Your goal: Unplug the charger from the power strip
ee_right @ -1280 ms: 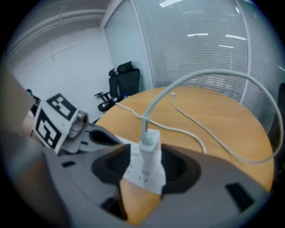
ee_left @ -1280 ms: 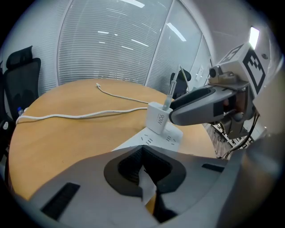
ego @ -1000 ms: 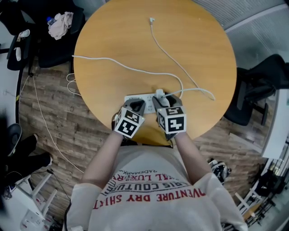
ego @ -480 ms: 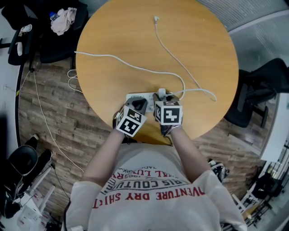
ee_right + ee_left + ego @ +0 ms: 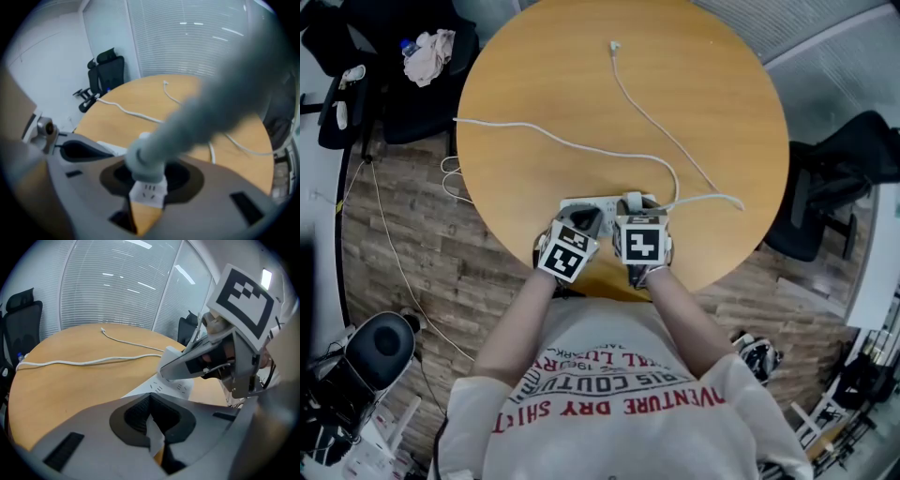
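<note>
at the left, the left gripper has not budged over the last second; its jaws stand narrow, pinched on the left end of the white power strip, which lies close to the near rim of the round table; that looks like a steadying hold; just to its right, the right gripper has tipped steeper and rolled a little, so its marker cube now sits squarely above the charger; its jaws, widest a second ago, are closing with the charger between them, and dark gaps at each side suggest the pads do not press yet; the charger is seated in the strip, so the pull has probably not begun; room to move: the person's body is directly behind both grippers, little wood remains between strip and rim, so straight up seems the free way out; farther right the white cable lies slack, and bare tabletop opens beyond.
</note>
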A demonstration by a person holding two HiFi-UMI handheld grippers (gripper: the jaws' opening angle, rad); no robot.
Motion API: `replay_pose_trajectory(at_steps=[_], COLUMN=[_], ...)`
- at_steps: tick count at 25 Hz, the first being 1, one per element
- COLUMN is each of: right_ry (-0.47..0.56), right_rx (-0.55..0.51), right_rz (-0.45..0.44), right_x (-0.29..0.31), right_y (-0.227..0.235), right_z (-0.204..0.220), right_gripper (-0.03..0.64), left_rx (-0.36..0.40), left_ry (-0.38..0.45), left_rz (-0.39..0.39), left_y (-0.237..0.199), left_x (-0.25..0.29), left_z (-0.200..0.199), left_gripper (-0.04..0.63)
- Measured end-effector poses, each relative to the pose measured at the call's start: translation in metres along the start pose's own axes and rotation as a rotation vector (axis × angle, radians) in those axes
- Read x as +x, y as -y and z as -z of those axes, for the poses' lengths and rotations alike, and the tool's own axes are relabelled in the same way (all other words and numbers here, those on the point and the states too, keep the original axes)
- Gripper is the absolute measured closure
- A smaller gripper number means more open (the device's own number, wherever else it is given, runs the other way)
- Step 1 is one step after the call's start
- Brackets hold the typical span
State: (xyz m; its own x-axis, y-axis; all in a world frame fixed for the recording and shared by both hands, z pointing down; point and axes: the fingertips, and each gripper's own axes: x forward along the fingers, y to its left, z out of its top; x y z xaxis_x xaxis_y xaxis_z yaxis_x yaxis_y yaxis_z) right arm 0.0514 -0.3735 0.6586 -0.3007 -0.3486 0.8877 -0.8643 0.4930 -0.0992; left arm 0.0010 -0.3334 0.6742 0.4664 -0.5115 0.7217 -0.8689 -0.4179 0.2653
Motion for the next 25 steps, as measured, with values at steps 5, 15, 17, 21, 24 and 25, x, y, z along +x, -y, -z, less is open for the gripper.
replay_pose_trajectory(at_steps=[5,15,17,21,24,25], right_ry=[0.068,0.192,0.223,0.279,0.313,0.33], right_rx=[-0.019,-0.046,-0.053,-0.082,-0.099,-0.104], right_rz=[0.016,-0.052,-0.065,-0.093,-0.106,-0.109], right_x=[-0.015,-0.057,-0.068,-0.092,-0.106,-0.111], right_y=[-0.004,-0.004,-0.002,-0.002,-0.005,-0.006], right_z=[-0.011,-0.02,-0.022,-0.03,-0.034,-0.036], right_gripper=[0.459,0.459,0.459,0.459,0.459,0.459], left_rx=[0.008,0.008,-0.032,-0.076,-0.075,-0.064], left_ry=[-0.01,0.031,0.071,0.144,0.231,0.257], left_rz=[-0.007,0.048,0.032,-0.084,-0.101,-0.105], left_y=[-0.002,-0.002,-0.006,-0.026,-0.027,-0.025], left_x=[-0.001,-0.005,-0.012,-0.043,-0.07,-0.079], left_z=[0.0,-0.002,-0.005,-0.026,-0.054,-0.063], left_gripper=[0.563,0.563,0.563,0.563,0.563,0.563])
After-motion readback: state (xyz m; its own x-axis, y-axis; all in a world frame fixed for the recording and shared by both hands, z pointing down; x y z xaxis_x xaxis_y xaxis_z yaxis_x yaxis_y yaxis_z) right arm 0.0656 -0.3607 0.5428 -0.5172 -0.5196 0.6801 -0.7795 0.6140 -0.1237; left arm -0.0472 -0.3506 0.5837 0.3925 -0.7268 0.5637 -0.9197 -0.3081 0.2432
